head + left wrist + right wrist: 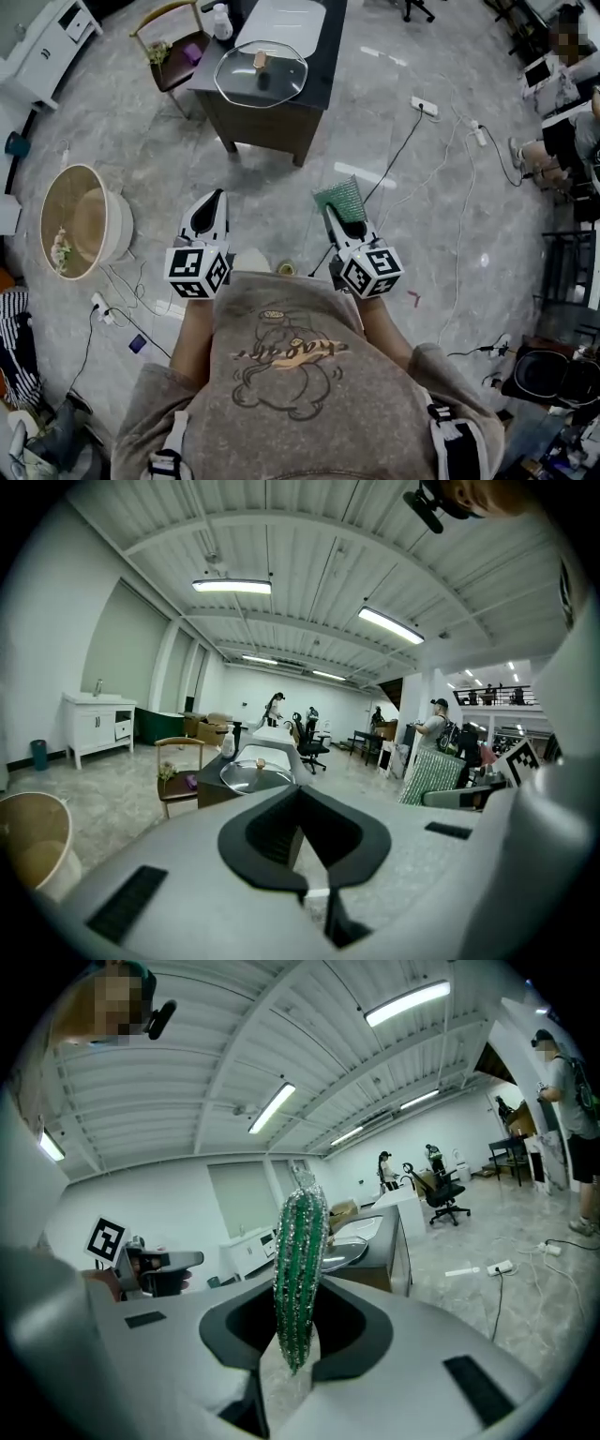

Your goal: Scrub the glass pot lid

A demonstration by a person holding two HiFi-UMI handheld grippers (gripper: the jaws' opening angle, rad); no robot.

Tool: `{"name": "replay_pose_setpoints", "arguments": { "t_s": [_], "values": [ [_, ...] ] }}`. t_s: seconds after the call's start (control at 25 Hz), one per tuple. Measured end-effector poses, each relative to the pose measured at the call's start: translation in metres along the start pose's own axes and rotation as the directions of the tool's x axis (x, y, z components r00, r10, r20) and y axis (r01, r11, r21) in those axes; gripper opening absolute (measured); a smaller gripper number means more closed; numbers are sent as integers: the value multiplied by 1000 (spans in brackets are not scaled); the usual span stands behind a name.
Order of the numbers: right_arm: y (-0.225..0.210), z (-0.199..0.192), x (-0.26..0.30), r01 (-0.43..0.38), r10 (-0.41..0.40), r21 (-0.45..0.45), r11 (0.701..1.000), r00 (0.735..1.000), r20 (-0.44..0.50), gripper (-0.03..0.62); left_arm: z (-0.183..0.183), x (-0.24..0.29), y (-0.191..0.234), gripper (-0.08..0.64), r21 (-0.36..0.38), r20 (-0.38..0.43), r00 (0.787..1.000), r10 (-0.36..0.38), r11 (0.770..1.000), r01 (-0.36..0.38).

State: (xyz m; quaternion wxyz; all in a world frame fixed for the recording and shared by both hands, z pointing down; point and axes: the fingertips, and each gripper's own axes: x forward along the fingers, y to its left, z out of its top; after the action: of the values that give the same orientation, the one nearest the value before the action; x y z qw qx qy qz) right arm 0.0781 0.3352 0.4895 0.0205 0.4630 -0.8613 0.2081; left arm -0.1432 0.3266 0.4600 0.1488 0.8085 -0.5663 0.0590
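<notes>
The glass pot lid (261,73) with a wooden knob lies flat on a dark table (323,56), well ahead of me across the floor. It also shows small in the left gripper view as the lid (255,775) and in the right gripper view as the lid (345,1251). My left gripper (216,199) is held level at waist height, and its jaws (314,888) are shut with nothing between them. My right gripper (336,217) is beside it, shut on a green scrubbing sponge (339,199) that sticks up from the jaws as the sponge (298,1269).
A white bottle (222,21) stands on the table's far end. A wooden chair (178,47) is at the table's left. A round tub (84,222) sits on the floor to my left. Power strips and cables (424,106) trail to the right, where a person (562,131) sits.
</notes>
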Motion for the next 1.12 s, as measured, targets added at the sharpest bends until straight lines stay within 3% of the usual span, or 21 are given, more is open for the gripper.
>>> {"name": "replay_pose_setpoints", "arguments": {
  "t_s": [0.32, 0.56, 0.8, 1.12],
  "values": [
    [-29, 7, 20, -13, 13, 0, 1000, 1000, -13, 94, 6, 25, 4, 9, -2, 9, 999, 32, 999, -32],
    [-56, 17, 60, 1, -1, -2, 1000, 1000, -29, 94, 17, 72, 29, 9, -5, 9, 1000, 28, 1000, -28],
    [-88, 43, 112, 24, -24, 2, 1000, 999, -24, 94, 36, 140, 53, 9, -8, 1, 1000, -12, 1000, 12],
    [-115, 100, 214, 38, -38, 5, 999, 999, -5, 94, 92, 235, 102, 9, -27, 19, 994, -107, 994, 108]
  ]
}}
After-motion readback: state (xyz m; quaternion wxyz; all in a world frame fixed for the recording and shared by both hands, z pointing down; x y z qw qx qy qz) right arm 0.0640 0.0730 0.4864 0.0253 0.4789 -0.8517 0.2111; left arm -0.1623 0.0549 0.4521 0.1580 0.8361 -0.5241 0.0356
